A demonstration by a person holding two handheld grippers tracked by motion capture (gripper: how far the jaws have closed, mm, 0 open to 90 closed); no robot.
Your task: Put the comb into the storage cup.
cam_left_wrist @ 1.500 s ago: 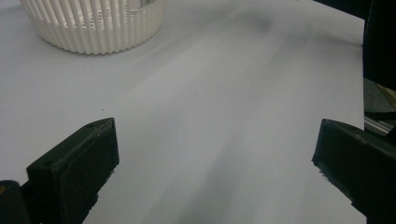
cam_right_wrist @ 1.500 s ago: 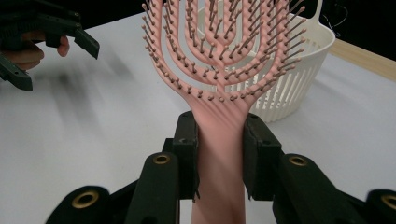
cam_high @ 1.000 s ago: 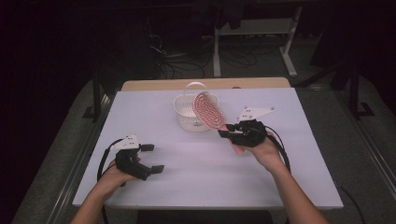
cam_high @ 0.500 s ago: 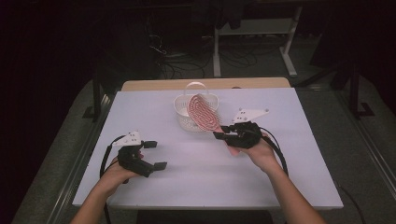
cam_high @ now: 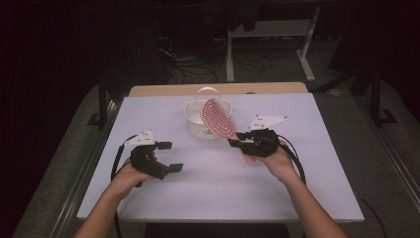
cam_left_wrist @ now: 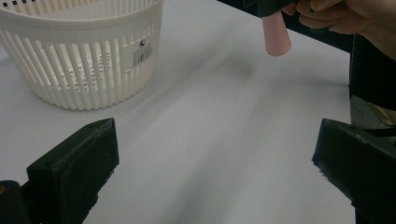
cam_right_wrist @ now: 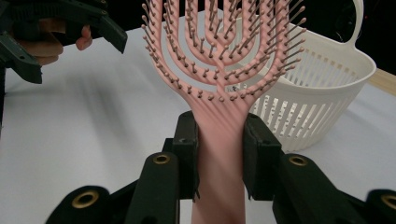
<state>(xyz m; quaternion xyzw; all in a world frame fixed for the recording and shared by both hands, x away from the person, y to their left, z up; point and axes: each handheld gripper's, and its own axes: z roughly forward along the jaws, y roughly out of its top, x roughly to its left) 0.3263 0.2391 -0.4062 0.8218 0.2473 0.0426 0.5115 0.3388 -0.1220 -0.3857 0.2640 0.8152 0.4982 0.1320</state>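
hairbrush (cam_right_wrist: 219,70) top cropped, handle (cam_right_wrist: 219,154) clamped

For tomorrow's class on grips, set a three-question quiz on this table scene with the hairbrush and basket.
1. True or false: the right gripper is clamped on the pink hairbrush at its handle.
2. Which gripper has nothing between its jaws?
3. The white basket stands: A on the table, B in the air, C on the floor.

Key: 1 true. 2 the left gripper. 3 A.
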